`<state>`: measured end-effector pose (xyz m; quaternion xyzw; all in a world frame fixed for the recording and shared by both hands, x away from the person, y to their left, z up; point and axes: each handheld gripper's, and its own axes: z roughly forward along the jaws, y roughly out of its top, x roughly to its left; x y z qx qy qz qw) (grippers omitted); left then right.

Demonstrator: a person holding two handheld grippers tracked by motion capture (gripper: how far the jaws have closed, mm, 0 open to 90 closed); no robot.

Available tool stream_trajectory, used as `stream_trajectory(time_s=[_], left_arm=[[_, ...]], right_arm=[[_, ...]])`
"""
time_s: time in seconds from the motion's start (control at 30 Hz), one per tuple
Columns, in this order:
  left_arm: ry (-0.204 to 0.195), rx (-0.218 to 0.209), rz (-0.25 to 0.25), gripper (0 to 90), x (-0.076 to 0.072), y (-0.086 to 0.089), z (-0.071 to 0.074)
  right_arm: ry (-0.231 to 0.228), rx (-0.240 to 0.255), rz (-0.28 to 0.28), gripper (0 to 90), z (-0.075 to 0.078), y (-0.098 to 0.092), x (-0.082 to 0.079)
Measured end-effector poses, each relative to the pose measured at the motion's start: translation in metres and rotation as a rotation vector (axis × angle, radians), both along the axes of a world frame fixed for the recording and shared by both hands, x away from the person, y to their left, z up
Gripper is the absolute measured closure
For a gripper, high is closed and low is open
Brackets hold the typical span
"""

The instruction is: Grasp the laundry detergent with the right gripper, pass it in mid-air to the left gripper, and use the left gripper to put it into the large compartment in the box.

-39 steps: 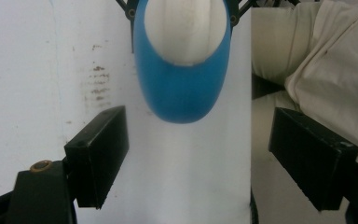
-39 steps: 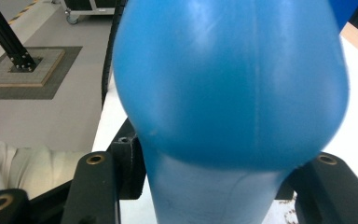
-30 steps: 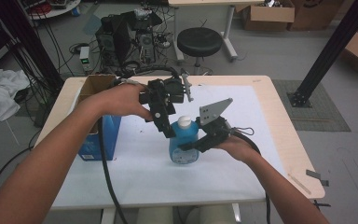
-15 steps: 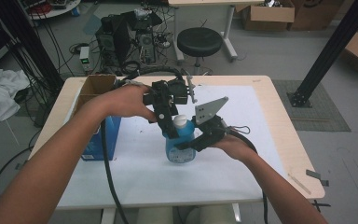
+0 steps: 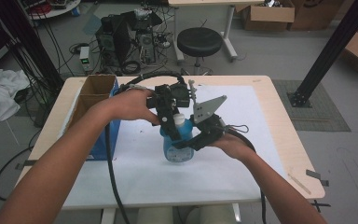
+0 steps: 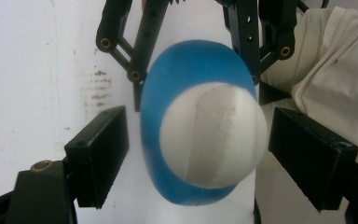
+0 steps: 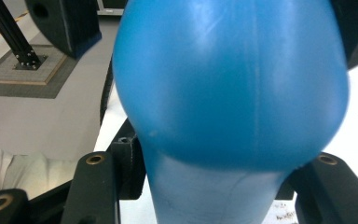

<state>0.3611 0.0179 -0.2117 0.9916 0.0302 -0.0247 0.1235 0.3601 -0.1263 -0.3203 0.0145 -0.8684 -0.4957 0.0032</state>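
High view first: at the table's left edge stands your open cardboard box [image 5: 93,100] with blue sides, well apart from the work. Near the middle of the white table sheet [image 5: 261,116] the blue bottle [image 5: 179,149] stands upright, closer to the near edge than the far one. Your left gripper [image 5: 170,122] comes down over its white cap [image 5: 180,122]. In the left gripper view the two black pads [image 6: 100,154] flank that cap [image 6: 213,135] with a clear gap on each side, so this claw is spread wide and grips nothing. Your right gripper [image 5: 196,139] meets the bottle from the right, low on its body. In the right gripper view the blue body [image 7: 228,84] sits wedged between the jaws, so this claw is clamped on the bottle.
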Motion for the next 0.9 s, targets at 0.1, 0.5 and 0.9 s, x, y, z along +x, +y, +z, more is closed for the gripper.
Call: stream_trajectory(time_s=[0.1, 0.5, 0.9], left_arm=[[-0.003, 0.001, -0.006, 20.9, 0.0, -0.001, -0.001], [-0.003, 0.001, -0.017, 22.8, 0.0, -0.002, -0.007], [-0.001, 0.006, -0.023, 24.8, 0.0, -0.003, -0.011]], right_arm=[[0.0, -0.001, 0.001, 44.1, 0.0, 0.0, 0.0], [0.007, -0.006, 0.003, 44.0, 0.001, 0.003, 0.0], [0.013, -0.004, -0.003, 44.0, 0.003, 0.003, 0.0]])
